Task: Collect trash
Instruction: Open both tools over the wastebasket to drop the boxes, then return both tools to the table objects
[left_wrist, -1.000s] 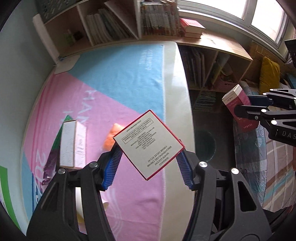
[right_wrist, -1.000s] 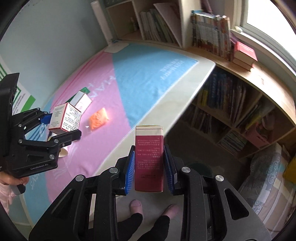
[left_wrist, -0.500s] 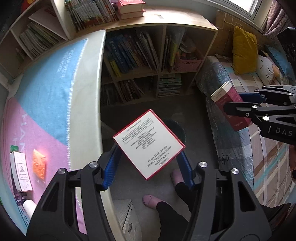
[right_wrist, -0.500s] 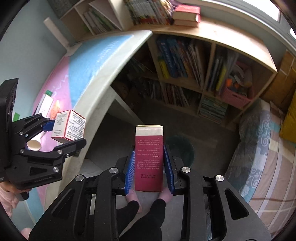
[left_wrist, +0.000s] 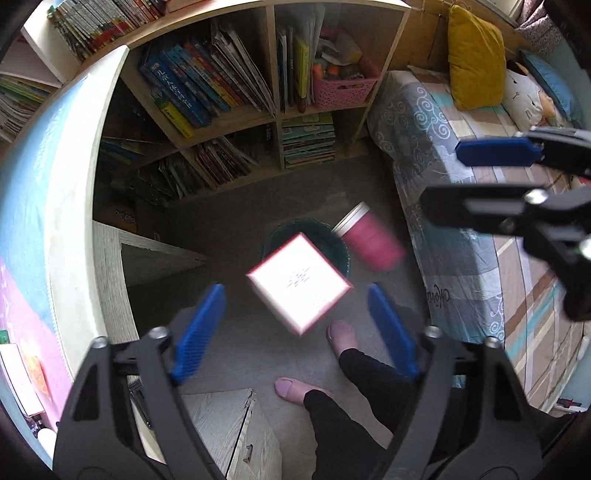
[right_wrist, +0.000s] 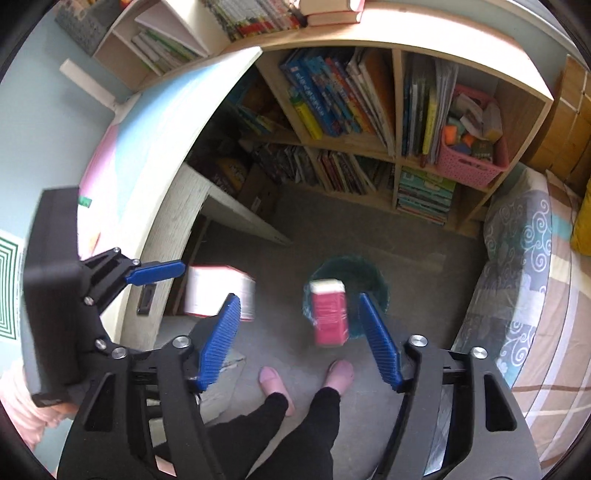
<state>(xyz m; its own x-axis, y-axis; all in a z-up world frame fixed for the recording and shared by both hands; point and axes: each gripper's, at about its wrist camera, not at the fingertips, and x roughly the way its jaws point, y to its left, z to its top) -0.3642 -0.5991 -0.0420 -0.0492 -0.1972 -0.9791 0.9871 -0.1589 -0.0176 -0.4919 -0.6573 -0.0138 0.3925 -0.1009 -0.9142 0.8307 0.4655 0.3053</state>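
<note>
Two cartons were dropping. Left wrist view: my left fingers (left_wrist: 295, 325) were opening, the white carton (left_wrist: 299, 282) loose above the bin (left_wrist: 332, 230). Right wrist view: right fingers (right_wrist: 300, 332) opening, red carton (right_wrist: 328, 314) falling binward. Next, I judged, back to the desk (right_wrist: 155, 147).

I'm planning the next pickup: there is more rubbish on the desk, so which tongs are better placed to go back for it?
Left, probably. The left tongs are opening over the white box, nearer the desk; the right tongs hang over the bin, towards the bed.
</note>
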